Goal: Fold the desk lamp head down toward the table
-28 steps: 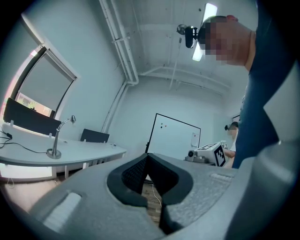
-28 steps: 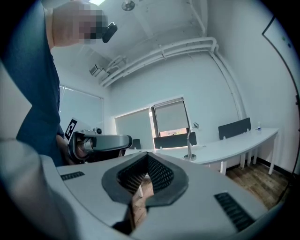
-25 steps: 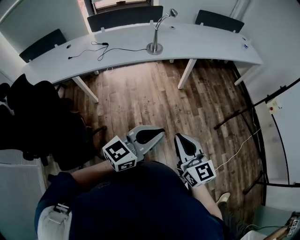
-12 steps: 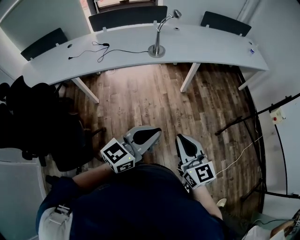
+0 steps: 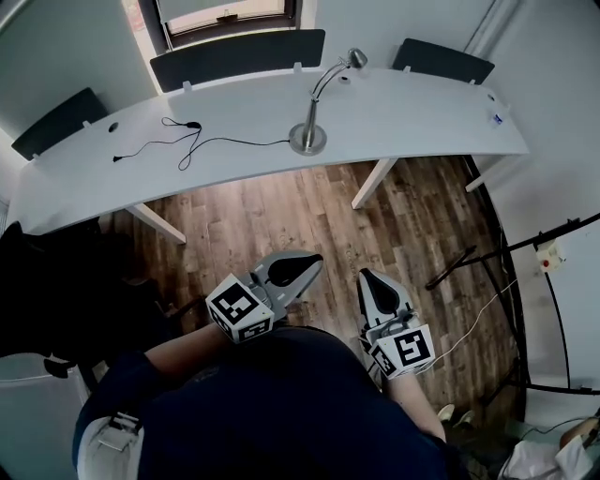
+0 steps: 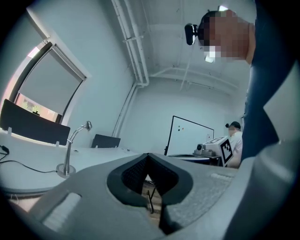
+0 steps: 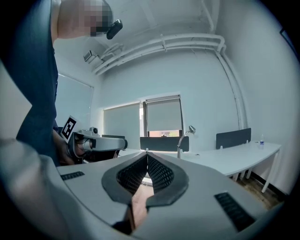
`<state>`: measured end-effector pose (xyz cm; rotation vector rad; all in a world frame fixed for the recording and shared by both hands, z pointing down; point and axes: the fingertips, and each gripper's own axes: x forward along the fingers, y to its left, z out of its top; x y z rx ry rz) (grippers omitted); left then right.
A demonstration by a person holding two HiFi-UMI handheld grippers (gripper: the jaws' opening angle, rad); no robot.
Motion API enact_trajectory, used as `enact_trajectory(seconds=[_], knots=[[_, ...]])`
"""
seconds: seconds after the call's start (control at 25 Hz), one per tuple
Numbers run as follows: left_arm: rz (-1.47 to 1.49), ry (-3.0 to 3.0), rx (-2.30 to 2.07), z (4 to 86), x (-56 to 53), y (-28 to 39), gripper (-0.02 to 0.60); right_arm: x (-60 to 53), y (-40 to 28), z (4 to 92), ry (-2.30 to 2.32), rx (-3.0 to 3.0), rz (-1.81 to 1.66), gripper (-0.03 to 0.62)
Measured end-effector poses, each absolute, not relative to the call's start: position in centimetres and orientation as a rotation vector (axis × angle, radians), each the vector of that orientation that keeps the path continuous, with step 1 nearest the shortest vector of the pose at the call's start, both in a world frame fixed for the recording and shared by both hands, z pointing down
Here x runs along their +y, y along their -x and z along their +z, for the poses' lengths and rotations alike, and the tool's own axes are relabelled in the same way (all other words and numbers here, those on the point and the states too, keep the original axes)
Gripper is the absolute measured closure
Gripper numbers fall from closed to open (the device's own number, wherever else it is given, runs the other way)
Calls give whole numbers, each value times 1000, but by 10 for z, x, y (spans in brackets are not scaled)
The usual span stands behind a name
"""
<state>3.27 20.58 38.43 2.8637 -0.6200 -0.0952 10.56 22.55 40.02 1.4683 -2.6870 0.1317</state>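
The desk lamp (image 5: 311, 120) stands on the table (image 5: 412, 117) — cable (image 5: 187, 145) lying to its left.

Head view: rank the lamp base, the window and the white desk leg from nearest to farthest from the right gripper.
1. White desk leg, straight ahead.
2. Lamp base, on the desk, ahead and left.
3. Window, beyond the desk, upper left.
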Motion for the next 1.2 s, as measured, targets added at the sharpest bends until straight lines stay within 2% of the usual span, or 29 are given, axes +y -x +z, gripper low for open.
enact_trajectory(seconds=[0.36,0.64,1.2], knots=[[-94,-2835,-580,386,114,3,577,135,-75,396,-1483,-2617,126,583],[-99,-2826,-598,392,62,-24,577,74,-94,403,-1419,-2657,122,583],[-81,-2781,-846,394,-40,-102,577,-30,-172,406,-1227,-2771,106,583]])
